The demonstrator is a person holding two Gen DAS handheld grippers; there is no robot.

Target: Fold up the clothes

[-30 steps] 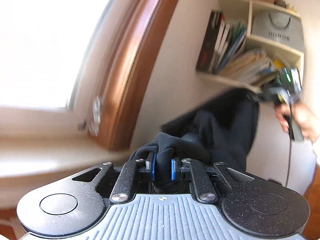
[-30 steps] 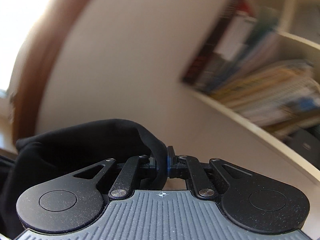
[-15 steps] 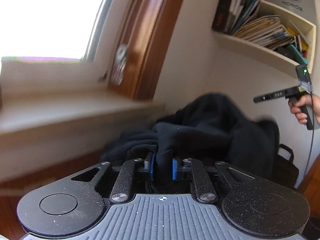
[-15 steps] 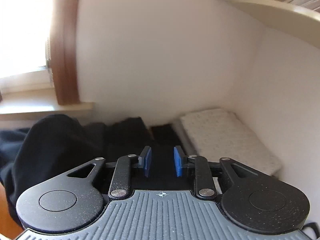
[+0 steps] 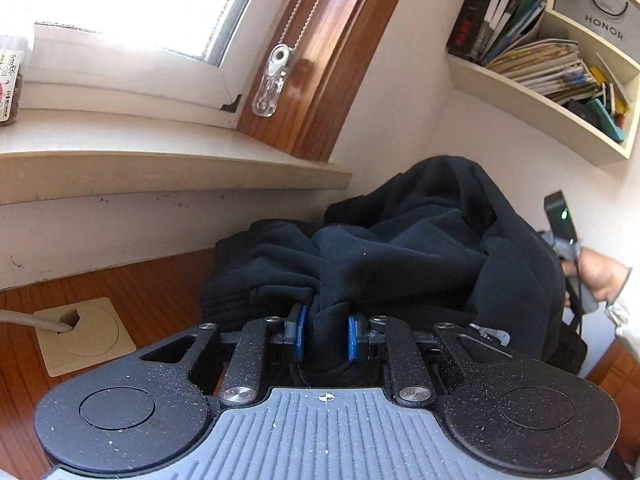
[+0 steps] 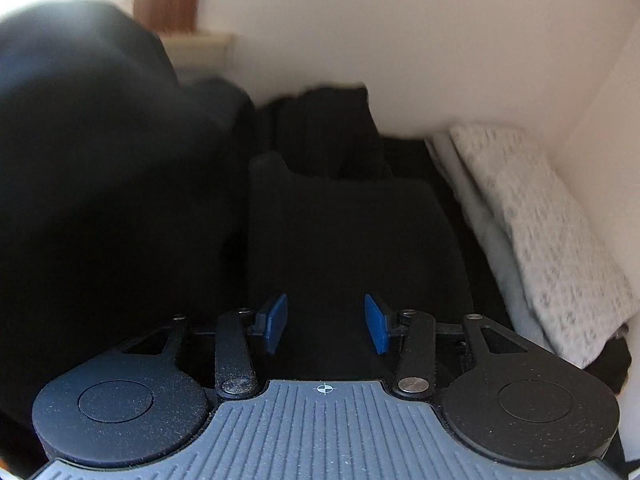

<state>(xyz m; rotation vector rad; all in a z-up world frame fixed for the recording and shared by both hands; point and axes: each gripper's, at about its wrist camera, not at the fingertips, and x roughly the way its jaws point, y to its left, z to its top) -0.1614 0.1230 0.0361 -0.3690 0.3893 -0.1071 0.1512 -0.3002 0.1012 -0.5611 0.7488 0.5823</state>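
A dark navy garment lies in a crumpled heap on the wooden surface below the window sill. My left gripper is shut on a bunched fold of it, the blue pads pressing the cloth from both sides. In the right wrist view the same heap fills the left side, blurred. My right gripper points down over a stack of folded black clothes; its jaws are opening and nothing is between them. The person's hand holds that gripper at the far right of the left wrist view.
A folded light grey knitted item lies against the wall right of the black stack. A window sill juts out above the wooden surface, which has a cable outlet plate. A bookshelf hangs on the wall.
Both grippers came down. The right gripper let go of the dark garment and opened, tilting down over the black stack. The garment, held up before, now rests in a heap.
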